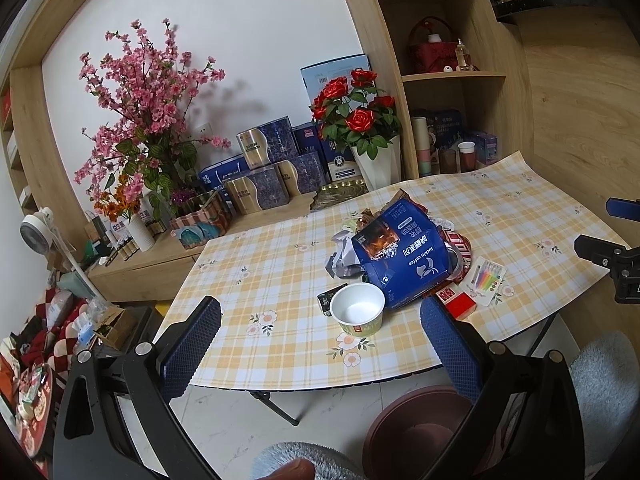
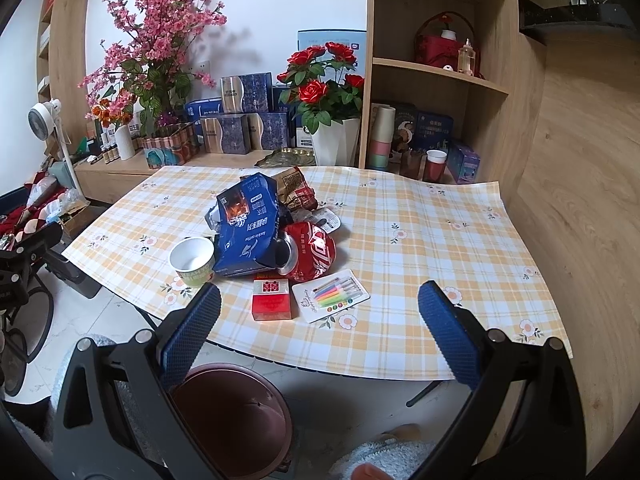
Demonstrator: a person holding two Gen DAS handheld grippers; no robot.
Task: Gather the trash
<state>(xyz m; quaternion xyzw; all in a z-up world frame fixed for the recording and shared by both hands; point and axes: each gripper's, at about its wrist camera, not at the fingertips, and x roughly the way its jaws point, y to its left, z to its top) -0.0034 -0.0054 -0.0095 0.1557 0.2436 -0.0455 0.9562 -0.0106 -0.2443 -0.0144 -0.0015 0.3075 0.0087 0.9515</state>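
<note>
**A:** How do your grippers stand?

**B:** My left gripper (image 1: 320, 340) has its jaws spread wide with nothing between them, held over the near edge of the surface (image 1: 260, 264). My right gripper (image 2: 320, 328) is the same: jaws wide apart, empty, above the near edge.

**A:** And the trash?

**B:** It sits heaped mid-surface on the checked cloth. A torn blue coffee bag (image 2: 248, 228) leans over the heap. Touching its left side stands a white paper cup (image 2: 192, 258), upright and empty. A crushed red can (image 2: 312, 252) lies against the bag's right side, with a brown wrapper (image 2: 298, 190) behind it. Crumpled paper (image 1: 344, 258) is tucked at the bag's far left.

**A:** Anything nearer you?

**B:** A red box (image 2: 271, 294) lies flat just in front of the can, and beside it, to the right, a white card of coloured pens (image 2: 331, 295). On the floor beneath the near edge stands a dark brown bin (image 2: 236, 420), open-topped.
</note>
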